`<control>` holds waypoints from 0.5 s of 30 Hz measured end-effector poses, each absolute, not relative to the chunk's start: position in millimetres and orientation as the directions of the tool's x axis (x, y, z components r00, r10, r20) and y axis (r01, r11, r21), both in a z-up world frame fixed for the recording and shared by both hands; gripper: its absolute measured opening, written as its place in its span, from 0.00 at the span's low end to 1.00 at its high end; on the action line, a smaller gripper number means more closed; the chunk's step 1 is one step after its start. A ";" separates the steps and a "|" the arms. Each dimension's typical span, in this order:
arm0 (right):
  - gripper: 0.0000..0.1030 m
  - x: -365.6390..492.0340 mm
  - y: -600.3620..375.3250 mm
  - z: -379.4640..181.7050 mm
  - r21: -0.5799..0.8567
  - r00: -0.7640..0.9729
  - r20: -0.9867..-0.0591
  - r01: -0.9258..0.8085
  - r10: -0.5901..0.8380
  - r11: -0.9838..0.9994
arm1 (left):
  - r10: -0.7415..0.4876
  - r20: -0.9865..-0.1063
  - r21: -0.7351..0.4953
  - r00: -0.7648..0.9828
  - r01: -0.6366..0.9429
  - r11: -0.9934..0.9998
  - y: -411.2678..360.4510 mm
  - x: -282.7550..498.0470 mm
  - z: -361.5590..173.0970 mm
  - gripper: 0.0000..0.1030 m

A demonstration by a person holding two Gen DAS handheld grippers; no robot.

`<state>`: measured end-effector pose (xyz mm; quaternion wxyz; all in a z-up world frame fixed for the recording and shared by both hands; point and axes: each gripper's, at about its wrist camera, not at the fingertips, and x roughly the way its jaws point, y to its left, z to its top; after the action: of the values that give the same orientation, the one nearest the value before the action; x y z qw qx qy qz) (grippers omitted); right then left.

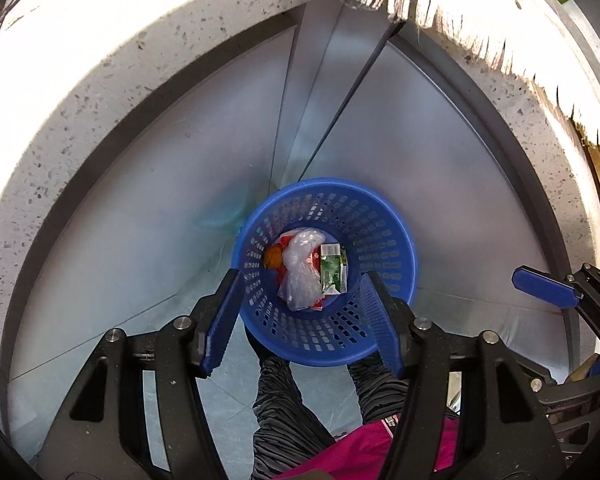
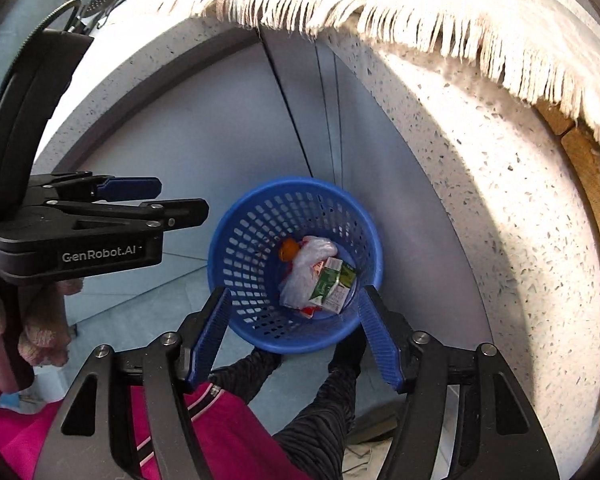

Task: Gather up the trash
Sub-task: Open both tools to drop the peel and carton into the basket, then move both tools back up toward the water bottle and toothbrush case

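Floor: blue basket (image 1: pixel 396 240) | left gripper (image 1: pixel 300 320) above, down-pointing, empty jaws apart

Left gripper (image 1: pixel 304 320): pointing steeply down, jaws apart, nothing between the blue pads. Right gripper (image 2: pixel 293 334): pointing steeply down beside it, jaws apart, nothing gripped. Person's hand (image 2: pixel 39 320), in a pale knit glove, wraps the left gripper's handle. Legs (image 2: pixel 320 412) in dark trousers stand below.
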<state>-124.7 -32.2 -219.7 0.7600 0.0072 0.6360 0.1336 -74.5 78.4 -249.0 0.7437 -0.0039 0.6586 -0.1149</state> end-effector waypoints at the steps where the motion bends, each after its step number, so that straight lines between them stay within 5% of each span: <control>1: 0.63 -122.6 -32.9 -219.2 0.184 0.157 -0.964 -0.196 0.216 0.963 | -0.175 -0.978 -0.156 0.109 0.164 0.974 79.0 -74.9 -247.7 0.60; 15: 0.63 -119.8 -42.1 -188.5 0.232 0.185 -0.944 -0.222 0.275 0.947 | -0.152 -0.972 -0.125 0.179 0.155 0.980 78.0 -73.5 -221.3 0.60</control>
<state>-119.8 -42.1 -188.5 0.7695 0.0213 0.6175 0.1613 -73.5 78.0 -221.3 0.7678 0.0012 0.6327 -0.1002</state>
